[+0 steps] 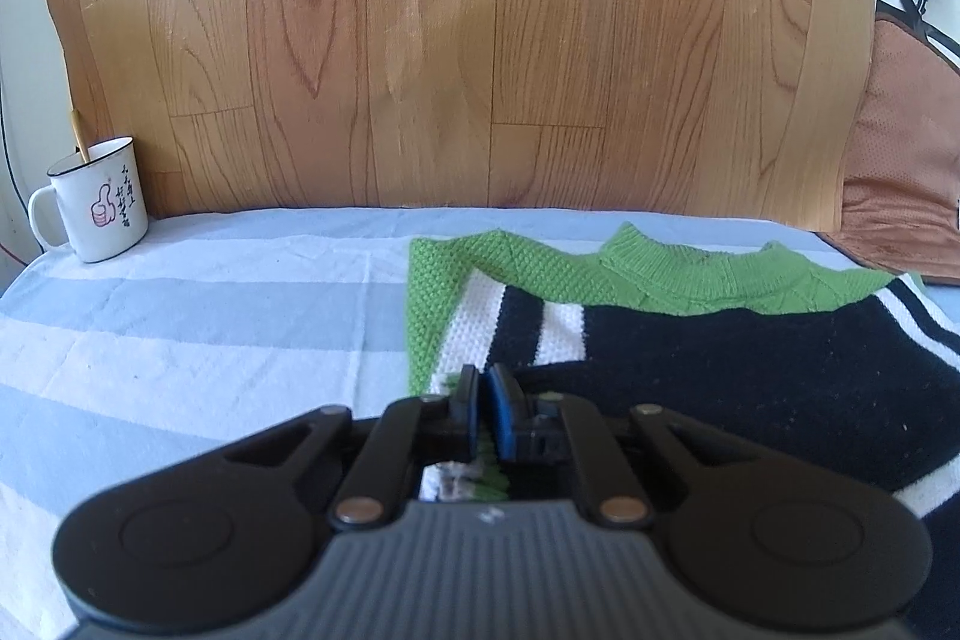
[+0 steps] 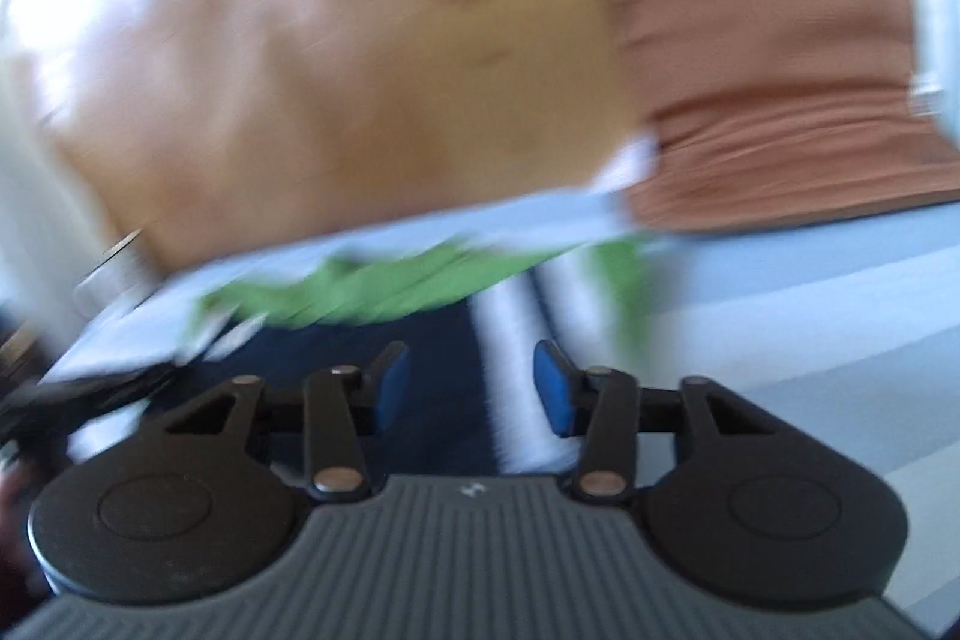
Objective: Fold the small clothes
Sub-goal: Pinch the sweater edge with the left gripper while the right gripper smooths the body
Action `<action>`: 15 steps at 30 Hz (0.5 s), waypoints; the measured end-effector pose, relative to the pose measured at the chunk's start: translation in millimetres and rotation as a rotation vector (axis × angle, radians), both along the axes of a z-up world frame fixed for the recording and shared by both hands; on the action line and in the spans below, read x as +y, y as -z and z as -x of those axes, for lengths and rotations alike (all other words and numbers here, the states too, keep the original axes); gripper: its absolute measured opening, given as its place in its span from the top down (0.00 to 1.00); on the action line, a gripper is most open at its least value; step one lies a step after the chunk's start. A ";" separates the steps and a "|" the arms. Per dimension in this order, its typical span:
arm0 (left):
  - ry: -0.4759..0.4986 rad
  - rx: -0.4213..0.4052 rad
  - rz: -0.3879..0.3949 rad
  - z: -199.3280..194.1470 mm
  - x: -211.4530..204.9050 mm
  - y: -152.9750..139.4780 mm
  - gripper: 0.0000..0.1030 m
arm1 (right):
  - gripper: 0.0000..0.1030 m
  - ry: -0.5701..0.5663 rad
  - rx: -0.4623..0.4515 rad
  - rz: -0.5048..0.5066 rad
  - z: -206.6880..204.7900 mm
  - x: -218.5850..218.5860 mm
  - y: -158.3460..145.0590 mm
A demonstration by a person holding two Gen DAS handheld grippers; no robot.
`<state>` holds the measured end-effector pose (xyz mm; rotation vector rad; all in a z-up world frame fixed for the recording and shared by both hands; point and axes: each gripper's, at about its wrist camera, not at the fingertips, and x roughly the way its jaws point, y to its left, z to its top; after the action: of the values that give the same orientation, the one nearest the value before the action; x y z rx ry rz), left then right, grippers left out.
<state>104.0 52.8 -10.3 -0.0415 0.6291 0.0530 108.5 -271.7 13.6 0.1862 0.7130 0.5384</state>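
Note:
A small knit sweater [image 1: 750, 370], black with white stripes and green collar and edging, lies flat on the striped bed sheet [image 1: 180, 340]. My left gripper [image 1: 483, 388] is shut on the sweater's near left edge, where white and green knit shows between the blue pads. In the right wrist view, which is blurred by motion, my right gripper [image 2: 474, 382] is open and empty, just above the sweater [image 2: 432, 340], with a white stripe between its blue pads [image 2: 555, 388].
A white enamel mug [image 1: 96, 202] with a stick in it stands at the bed's far left corner. A wood-grain headboard [image 1: 450, 40] rises behind the bed. A brown cushion [image 1: 900, 160] lies at the far right, also in the right wrist view [image 2: 780, 70].

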 end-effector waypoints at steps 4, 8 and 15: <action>0.001 0.001 -0.006 -0.1 -1.0 -0.2 0.94 | 0.66 -0.115 0.166 0.002 -12.0 33.8 27.7; 0.004 0.001 -0.007 0.0 -1.4 -0.3 0.94 | 0.89 -0.006 0.130 -0.024 -43.0 34.3 36.8; 0.014 0.003 -0.001 0.2 0.5 -1.5 0.86 | 0.69 -0.038 0.100 -0.073 -10.7 21.4 32.4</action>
<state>103.8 53.3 -8.8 -0.0359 0.6322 0.0404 119.1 -250.4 -18.8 0.2697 0.7955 0.5948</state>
